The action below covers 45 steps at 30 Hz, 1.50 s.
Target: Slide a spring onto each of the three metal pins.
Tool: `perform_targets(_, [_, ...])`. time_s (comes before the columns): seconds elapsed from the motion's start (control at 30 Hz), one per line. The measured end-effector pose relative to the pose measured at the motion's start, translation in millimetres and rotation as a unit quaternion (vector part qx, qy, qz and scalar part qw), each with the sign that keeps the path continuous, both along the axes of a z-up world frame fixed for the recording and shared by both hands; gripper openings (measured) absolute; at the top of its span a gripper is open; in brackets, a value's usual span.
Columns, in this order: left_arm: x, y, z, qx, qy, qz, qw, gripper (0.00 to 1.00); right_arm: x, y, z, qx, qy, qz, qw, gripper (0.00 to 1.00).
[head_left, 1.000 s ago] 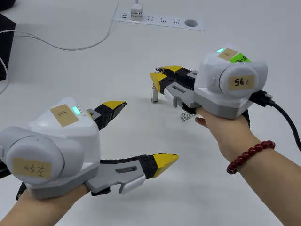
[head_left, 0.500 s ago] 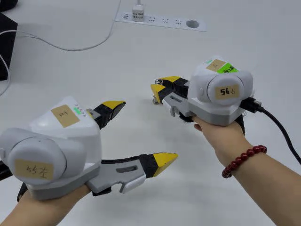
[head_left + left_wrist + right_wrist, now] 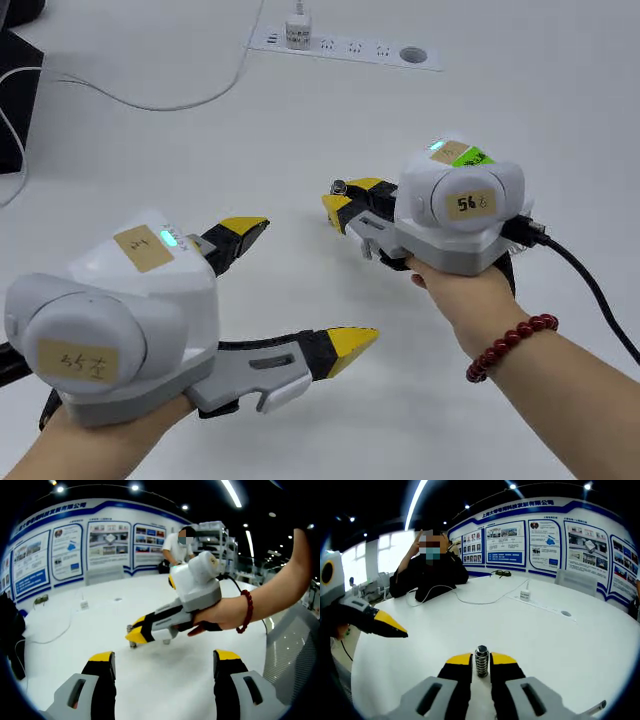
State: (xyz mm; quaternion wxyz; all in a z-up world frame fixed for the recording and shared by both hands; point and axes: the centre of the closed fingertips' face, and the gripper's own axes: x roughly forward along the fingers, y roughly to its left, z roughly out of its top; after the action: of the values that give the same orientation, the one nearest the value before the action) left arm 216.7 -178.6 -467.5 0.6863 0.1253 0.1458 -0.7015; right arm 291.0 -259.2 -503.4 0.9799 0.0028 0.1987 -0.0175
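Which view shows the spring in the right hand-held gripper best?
Right gripper view: the spring stands centred between the right hand-held gripper's tips, coils clear. Head view shows a small metal end past those tips; left gripper view, a tiny grey blur, no coils readable.

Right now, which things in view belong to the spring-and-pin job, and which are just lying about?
Job:
right gripper, fingers closed on the pin with spring
left gripper, open, holding nothing

Lying about:
power strip
white cable
plugged-in adapter
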Motion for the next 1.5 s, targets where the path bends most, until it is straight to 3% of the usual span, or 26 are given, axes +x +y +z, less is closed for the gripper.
perform_targets(0.43, [1.8,-2.0,-0.4,0.007,-0.013,0.001,0.9999,0.82,-13.7,0.3,34.7,0.025,-0.017,-0.006,0.9995,0.35])
perform_targets(0.87, [-1.6,-17.6,-4.2,0.019,-0.033,-0.024,0.9990,0.73,-56.9,-18.1,57.5,0.043,-0.015,-0.039,0.9982,0.44])
perform_targets(1.1, [-1.7,-29.7,-10.1,0.031,-0.047,-0.037,0.9977,0.67,-80.6,-27.2,61.8,0.045,-0.015,-0.053,0.9974,0.46])
perform_targets(1.5, [-3.7,-51.3,-22.8,0.046,-0.050,-0.054,0.9963,0.58,-118.6,-39.2,59.8,0.049,-0.008,-0.071,0.9963,0.52])
